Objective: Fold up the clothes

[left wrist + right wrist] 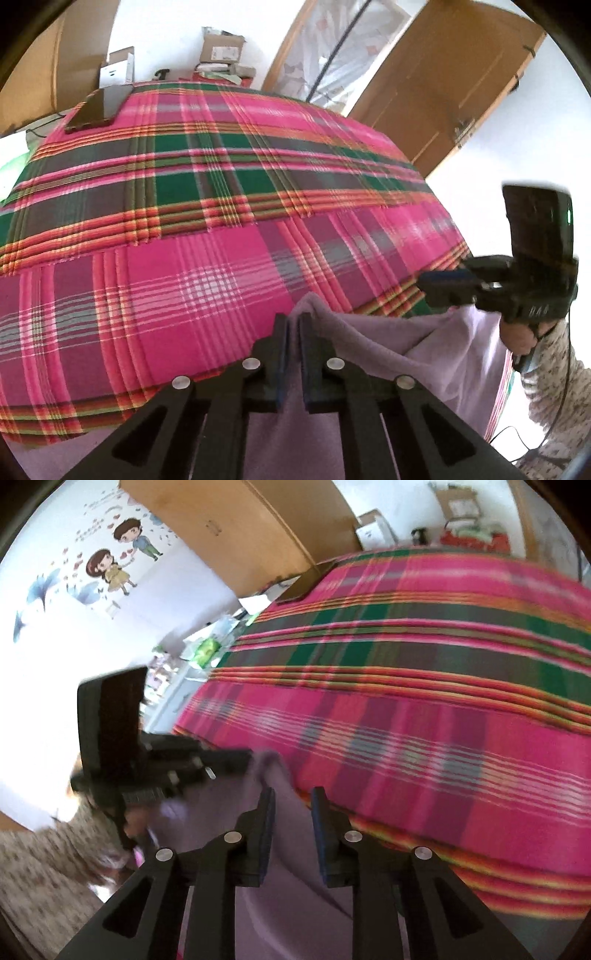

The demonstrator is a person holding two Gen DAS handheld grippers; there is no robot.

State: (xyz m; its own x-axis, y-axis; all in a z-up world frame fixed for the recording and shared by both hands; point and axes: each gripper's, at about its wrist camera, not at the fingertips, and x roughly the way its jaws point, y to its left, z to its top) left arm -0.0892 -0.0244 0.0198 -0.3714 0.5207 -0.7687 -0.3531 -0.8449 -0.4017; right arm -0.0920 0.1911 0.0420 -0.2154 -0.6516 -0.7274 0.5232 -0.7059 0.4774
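Over plaid bed (221, 192), lilac garment (369, 332) pinched by left gripper (293, 319), right gripper (291, 794) parted

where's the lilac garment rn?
The lilac garment hangs at the near edge of the plaid bedspread, low and right of centre in the left wrist view, pinched in the left gripper, with the right gripper beside it.

The right gripper (293, 805) is hovering with its jaws apart over a lilac garment (273, 897) at the near edge of the plaid-covered bed (424, 709). The left gripper (236, 758), blurred, is seemingly pinching the garment's raised edge.
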